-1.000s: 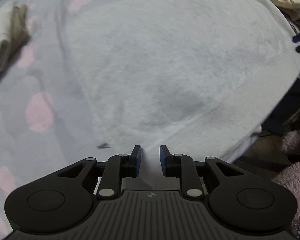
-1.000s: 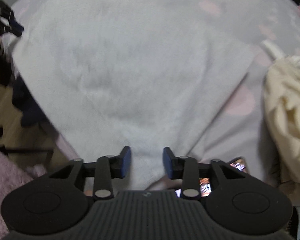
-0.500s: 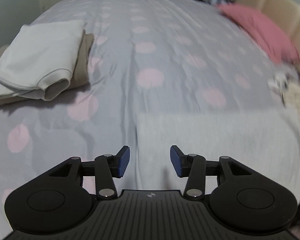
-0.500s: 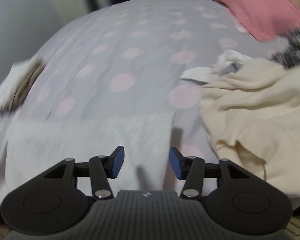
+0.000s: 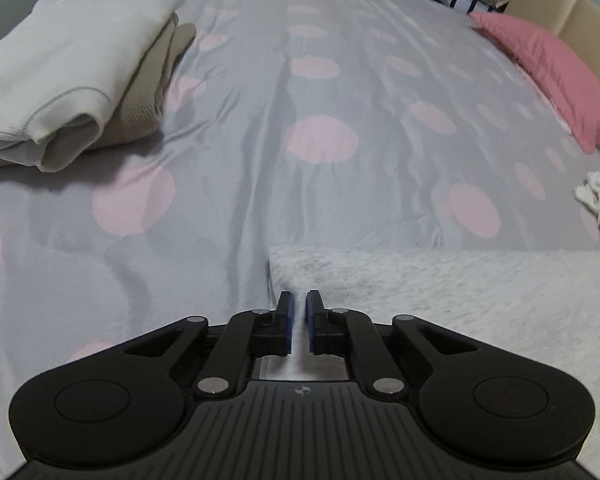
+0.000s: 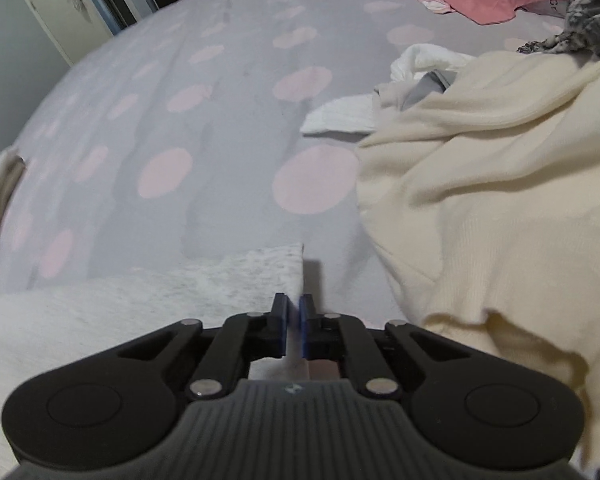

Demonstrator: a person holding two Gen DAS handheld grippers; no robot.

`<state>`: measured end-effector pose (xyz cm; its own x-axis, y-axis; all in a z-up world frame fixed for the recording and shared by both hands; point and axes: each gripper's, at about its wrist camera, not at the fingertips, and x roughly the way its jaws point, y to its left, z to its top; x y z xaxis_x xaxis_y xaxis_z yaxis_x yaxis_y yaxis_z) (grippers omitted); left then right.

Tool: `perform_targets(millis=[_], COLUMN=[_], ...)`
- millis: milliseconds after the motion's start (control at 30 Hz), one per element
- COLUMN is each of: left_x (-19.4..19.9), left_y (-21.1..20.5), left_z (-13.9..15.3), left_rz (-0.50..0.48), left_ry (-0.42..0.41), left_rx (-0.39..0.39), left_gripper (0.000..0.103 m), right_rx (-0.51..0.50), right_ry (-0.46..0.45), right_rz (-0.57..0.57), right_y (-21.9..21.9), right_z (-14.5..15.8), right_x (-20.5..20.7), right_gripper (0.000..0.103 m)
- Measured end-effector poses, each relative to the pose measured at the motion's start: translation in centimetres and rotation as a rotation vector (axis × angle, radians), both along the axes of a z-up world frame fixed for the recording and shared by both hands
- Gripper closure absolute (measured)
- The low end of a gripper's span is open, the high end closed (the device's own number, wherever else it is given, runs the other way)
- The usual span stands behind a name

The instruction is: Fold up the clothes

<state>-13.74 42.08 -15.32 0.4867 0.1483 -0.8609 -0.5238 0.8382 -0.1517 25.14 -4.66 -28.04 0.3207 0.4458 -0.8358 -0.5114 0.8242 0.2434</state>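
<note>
A fuzzy white garment lies flat at the near edge of a bed, its nap short and fleecy with faint grey shading, its far edge running straight across the bedcover and its two far corners square. The left gripper is closing on the garment's left side edge just short of the corner, the white pile caught between its blue pads; the right gripper has clamped down on the opposite side edge the same way, the cloth's border showing in the narrow slot between its pads. The bedcover beneath is smooth grey fabric printed with pale pink ovals, creased in a long ridge running away from the garment. Beyond the garment's left corner sits a folded stack: a white ribbed-hem top on a beige knit. Just beside its right corner, a cream knit sweater lies crumpled in soft folds, with white and grey pieces bunched past it. Pink pillows rest far beyond the garment against a padded tan headboard
</note>
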Motion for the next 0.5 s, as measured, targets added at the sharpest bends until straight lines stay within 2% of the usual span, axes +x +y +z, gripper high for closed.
perform_targets(millis=[133, 233, 333, 400, 433, 500], left_x=[0.5, 0.6, 0.4, -0.1, -0.4, -1.0], left_y=[0.0, -0.1, -0.4, -0.6, -0.7, -0.8], left_z=[-0.6, -0.4, 0.3, 1.3, 1.7, 2.7], left_rz=[-0.006, -0.009, -0.001, 0.016, 0.024, 0.038], left_ry=[0.028, 0.037, 0.026, 0.004, -0.006, -0.024], left_rx=[0.006, 0.019, 0.045, 0.060, 0.061, 0.064], left_gripper=[0.099, 0.099, 0.097, 0.096, 0.093, 0.092], right_rx=[-0.041, -0.024, 0.039, 0.074, 0.090, 0.114], right_ry=[-0.003, 0.021, 0.054, 0.055, 0.055, 0.086], right_rz=[0.025, 0.005, -0.042, -0.050, -0.055, -0.053], right_y=[1.1, 0.7, -0.4, -1.0, -1.2, -1.7], right_z=[-1.6, -1.4, -0.6, 0.2, 0.6, 1.0], right_x=[0.1, 0.5, 0.6, 0.3, 0.1, -0.2], right_gripper=[0.096, 0.095, 0.086, 0.064, 0.060, 0.058])
